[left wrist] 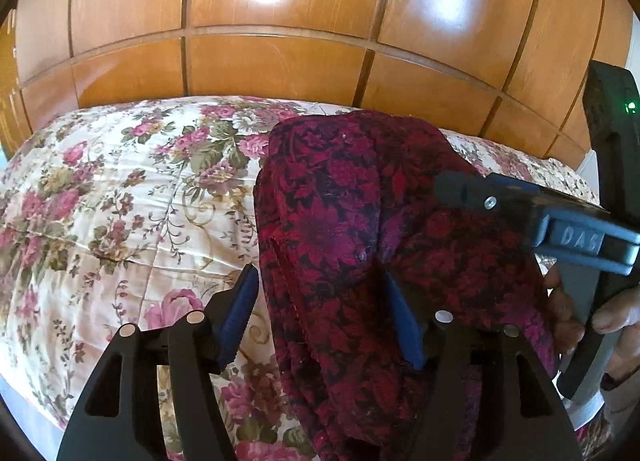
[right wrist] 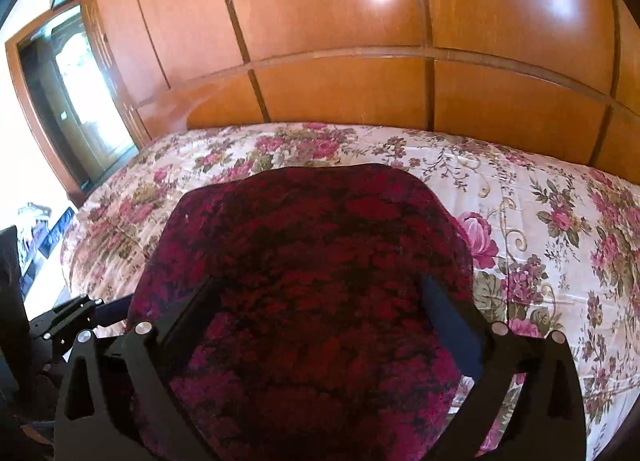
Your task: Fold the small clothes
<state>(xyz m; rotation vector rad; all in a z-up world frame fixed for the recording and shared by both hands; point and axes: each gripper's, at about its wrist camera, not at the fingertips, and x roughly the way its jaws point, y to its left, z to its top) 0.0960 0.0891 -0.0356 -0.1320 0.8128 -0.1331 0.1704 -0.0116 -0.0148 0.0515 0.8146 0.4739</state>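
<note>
from my left wrist view, the left gripper [left wrist: 320, 325] has its jaws spread wide. the cloth [left wrist: 360, 229], dark red and floral, lies heaped on the quilt [left wrist: 120, 189] and drapes across the space between the blue pads [left wrist: 240, 313], covering the base of the right one. the right gripper [left wrist: 532, 213] comes in from the right, blurred, its tips lost against the cloth.

from my right wrist view, the cloth [right wrist: 312, 281] fills the gap between the right gripper's [right wrist: 316, 325] spread fingers [right wrist: 452, 321]; the tips are buried, so i cannot tell whether they pinch anything. the left gripper [right wrist: 80, 313] is cut off at the left edge.
</note>
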